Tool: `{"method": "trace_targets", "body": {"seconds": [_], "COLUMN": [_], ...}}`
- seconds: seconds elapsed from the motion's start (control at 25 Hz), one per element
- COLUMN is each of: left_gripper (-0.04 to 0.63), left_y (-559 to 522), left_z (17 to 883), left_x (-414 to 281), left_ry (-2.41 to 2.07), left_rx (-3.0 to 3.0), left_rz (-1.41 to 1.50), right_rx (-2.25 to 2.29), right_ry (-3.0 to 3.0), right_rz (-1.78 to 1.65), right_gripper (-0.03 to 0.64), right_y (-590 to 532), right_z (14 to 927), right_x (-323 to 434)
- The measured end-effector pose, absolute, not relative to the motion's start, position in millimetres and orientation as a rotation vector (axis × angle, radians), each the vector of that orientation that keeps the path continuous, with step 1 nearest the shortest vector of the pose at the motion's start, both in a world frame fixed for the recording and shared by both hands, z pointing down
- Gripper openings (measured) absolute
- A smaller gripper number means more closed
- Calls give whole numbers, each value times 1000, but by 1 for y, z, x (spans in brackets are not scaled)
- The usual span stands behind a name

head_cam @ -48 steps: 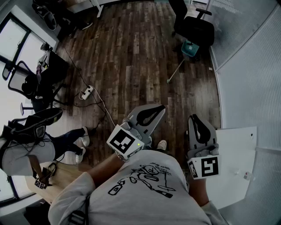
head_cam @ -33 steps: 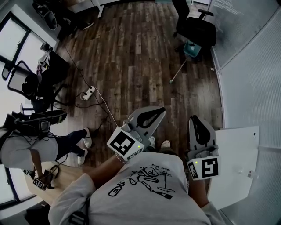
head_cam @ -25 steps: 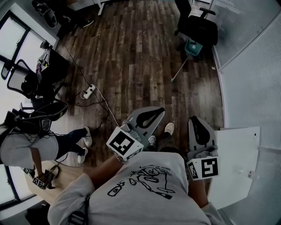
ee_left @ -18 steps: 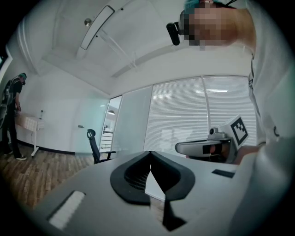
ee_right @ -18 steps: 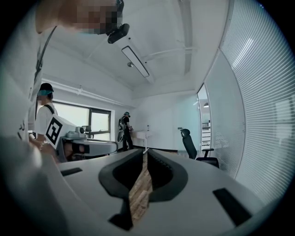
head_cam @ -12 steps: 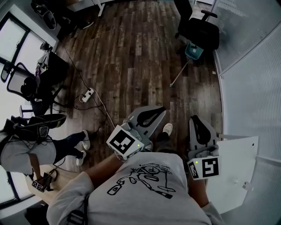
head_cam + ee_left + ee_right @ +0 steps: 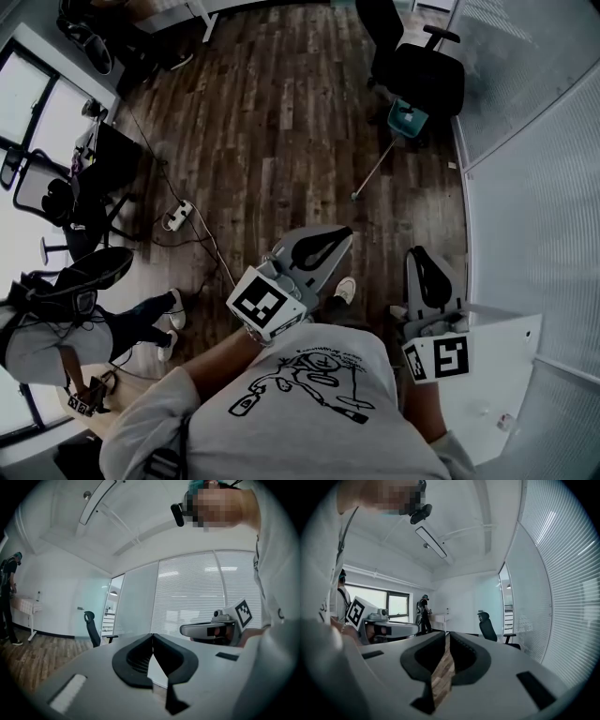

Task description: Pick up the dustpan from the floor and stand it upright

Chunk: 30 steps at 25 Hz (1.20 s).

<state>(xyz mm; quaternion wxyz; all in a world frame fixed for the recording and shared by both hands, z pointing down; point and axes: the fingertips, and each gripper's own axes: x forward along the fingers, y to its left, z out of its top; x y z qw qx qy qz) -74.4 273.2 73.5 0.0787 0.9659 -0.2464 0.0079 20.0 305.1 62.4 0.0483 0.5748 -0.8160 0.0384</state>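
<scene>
A teal dustpan [image 7: 410,118] lies on the wooden floor beside a black office chair, far ahead of me. Its long thin handle [image 7: 373,173] runs along the floor toward me. My left gripper [image 7: 340,231] is held level in front of my chest, its jaws shut with nothing between them. My right gripper [image 7: 418,251] is beside it, also shut and empty. Both are well short of the dustpan. The dustpan does not show in either gripper view, where the left gripper [image 7: 152,637] and the right gripper [image 7: 446,634] point across the room.
The black office chair [image 7: 422,66] stands right behind the dustpan. A glass wall with blinds [image 7: 534,187] runs along the right, with a white table [image 7: 502,366] below it. A power strip [image 7: 176,215] with its cable lies on the floor at left. A person [image 7: 56,328] stands at far left.
I have walked forward: the floor slides under me, my shoe shows in a new spot, and the dustpan sits a little nearer. Both grippers keep the same pose, shut.
</scene>
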Motion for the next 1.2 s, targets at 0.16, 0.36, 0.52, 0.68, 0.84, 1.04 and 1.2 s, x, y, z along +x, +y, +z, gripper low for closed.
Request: {"method": "trace_targets", "body": {"seconds": [0.16, 0.36, 0.52, 0.68, 0.84, 1.04, 1.2], "left_gripper": [2, 2, 2, 2, 2, 2, 2], "left_y": [252, 235, 228, 219, 203, 169, 129], "left_z": [78, 82, 93, 104, 107, 105, 105], "left_x": [-47, -28, -26, -25, -24, -25, -28], "left_ry": [-736, -764, -782, -787, -779, -770, -775], "left_rx": [2889, 2880, 2860, 2836, 2830, 2837, 2834], "left_rz": [43, 40, 69, 83, 85, 74, 67], "right_rx": [1753, 1727, 1706, 1699, 1695, 1707, 1693], "right_ry": [-2491, -2504, -2516, -2518, -2514, -2512, -2509], "right_rz": [142, 161, 194, 221, 234, 220, 228], "right_gripper": [26, 26, 26, 26, 26, 26, 26], "right_y": [285, 268, 261, 251, 234, 201, 161], "right_z": [67, 79, 88, 97, 101, 98, 102], "right_x": [49, 70, 73, 75, 73, 70, 65]}}
